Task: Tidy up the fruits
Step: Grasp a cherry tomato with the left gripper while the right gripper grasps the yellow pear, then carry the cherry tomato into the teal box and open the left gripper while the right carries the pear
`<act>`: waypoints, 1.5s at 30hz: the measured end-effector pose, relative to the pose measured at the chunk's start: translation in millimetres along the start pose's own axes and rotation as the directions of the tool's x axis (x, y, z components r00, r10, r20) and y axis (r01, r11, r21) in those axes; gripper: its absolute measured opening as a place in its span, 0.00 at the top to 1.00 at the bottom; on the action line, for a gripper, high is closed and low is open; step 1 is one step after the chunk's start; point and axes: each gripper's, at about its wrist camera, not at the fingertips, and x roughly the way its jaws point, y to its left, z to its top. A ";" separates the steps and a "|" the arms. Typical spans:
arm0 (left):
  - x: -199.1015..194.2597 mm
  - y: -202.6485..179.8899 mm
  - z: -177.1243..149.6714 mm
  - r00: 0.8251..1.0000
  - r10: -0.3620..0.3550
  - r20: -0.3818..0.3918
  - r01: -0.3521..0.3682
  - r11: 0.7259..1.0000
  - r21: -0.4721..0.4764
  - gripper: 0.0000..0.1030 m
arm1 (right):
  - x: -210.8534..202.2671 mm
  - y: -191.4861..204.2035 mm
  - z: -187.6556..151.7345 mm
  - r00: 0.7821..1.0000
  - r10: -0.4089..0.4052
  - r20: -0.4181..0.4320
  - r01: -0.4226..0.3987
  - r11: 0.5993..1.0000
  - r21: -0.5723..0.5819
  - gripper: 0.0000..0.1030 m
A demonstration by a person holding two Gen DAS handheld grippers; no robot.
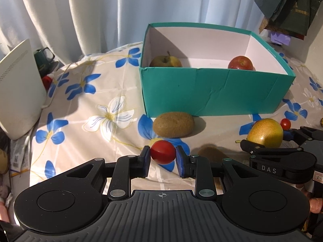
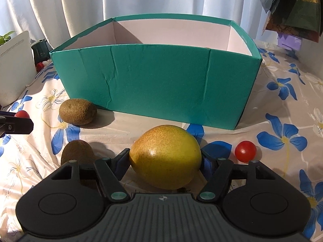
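Note:
My left gripper [image 1: 163,154] is shut on a red cherry tomato [image 1: 162,154], in front of a kiwi [image 1: 173,124] that lies by the teal box [image 1: 212,92]. The box holds a green-yellow apple [image 1: 165,61] and a red apple [image 1: 240,63]. My right gripper [image 2: 165,157] is shut on a yellow pear [image 2: 165,156], seen from the left wrist view [image 1: 265,132] too. A second kiwi [image 2: 77,153] lies left of the pear, the first kiwi [image 2: 77,111] behind it. A loose cherry tomato [image 2: 245,151] sits to the right.
The fruits lie on a flowered cloth [image 2: 282,111]. A white device [image 1: 18,92] and a dark green mug [image 1: 43,57] stand at the left. Curtains hang behind the box. Dark bags [image 1: 292,6] hang at the upper right.

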 end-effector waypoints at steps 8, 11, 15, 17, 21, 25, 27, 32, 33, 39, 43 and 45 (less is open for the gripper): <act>-4.1 -1.8 13.2 1.000 0.015 0.020 -0.015 1.000 0.004 0.71 | -12.3 -7.4 0.7 1.000 -0.001 0.016 0.000 0.999 0.041 0.32; -9.4 -5.2 32.3 0.998 0.023 0.055 -0.023 1.000 0.008 0.71 | -27.6 -10.6 6.6 0.998 -0.015 0.064 0.011 0.999 0.050 0.32; -19.5 -9.7 68.2 0.991 0.027 0.134 -0.028 1.000 0.005 0.71 | -44.9 -15.5 17.6 0.992 -0.033 0.125 0.025 0.997 0.067 0.32; -22.2 -14.0 87.5 0.983 0.048 0.178 -0.050 0.999 0.006 0.71 | -51.6 -17.7 22.3 0.987 -0.044 0.152 0.033 0.997 0.071 0.32; -12.7 -21.2 124.3 0.977 0.040 0.209 -0.037 0.999 -0.017 0.71 | -63.3 -23.9 31.0 0.980 -0.066 0.187 0.048 0.994 0.097 0.32; 6.5 -32.7 146.7 0.972 0.035 0.231 -0.029 0.999 -0.027 0.71 | -72.6 -30.6 36.8 0.970 -0.094 0.224 0.069 0.991 0.119 0.32; 21.9 -39.3 150.6 0.978 0.037 0.206 -0.033 0.999 -0.026 0.71 | -75.7 -34.5 39.0 0.966 -0.107 0.235 0.077 0.988 0.136 0.32; 62.6 -58.3 143.0 0.988 0.051 0.143 -0.053 0.998 0.013 0.71 | -80.8 -41.2 34.9 0.962 -0.132 0.241 0.092 0.981 0.170 0.32; 67.7 -61.0 141.9 0.990 0.046 0.134 -0.048 0.999 0.017 0.71 | -81.7 -42.7 33.8 0.961 -0.137 0.241 0.094 0.979 0.178 0.32; 84.4 -71.9 135.8 0.991 0.041 0.126 -0.045 0.999 0.030 0.71 | -88.0 -52.5 31.0 0.951 -0.173 0.254 0.120 0.970 0.211 0.32; 96.5 -76.0 135.5 0.995 0.036 0.097 -0.040 0.999 0.033 0.71 | -89.4 -58.0 31.5 0.944 -0.193 0.267 0.133 0.965 0.227 0.32; 102.7 -75.7 134.2 0.996 0.043 0.077 -0.046 0.998 0.032 0.71 | -88.3 -60.1 32.2 0.944 -0.190 0.268 0.128 0.964 0.232 0.32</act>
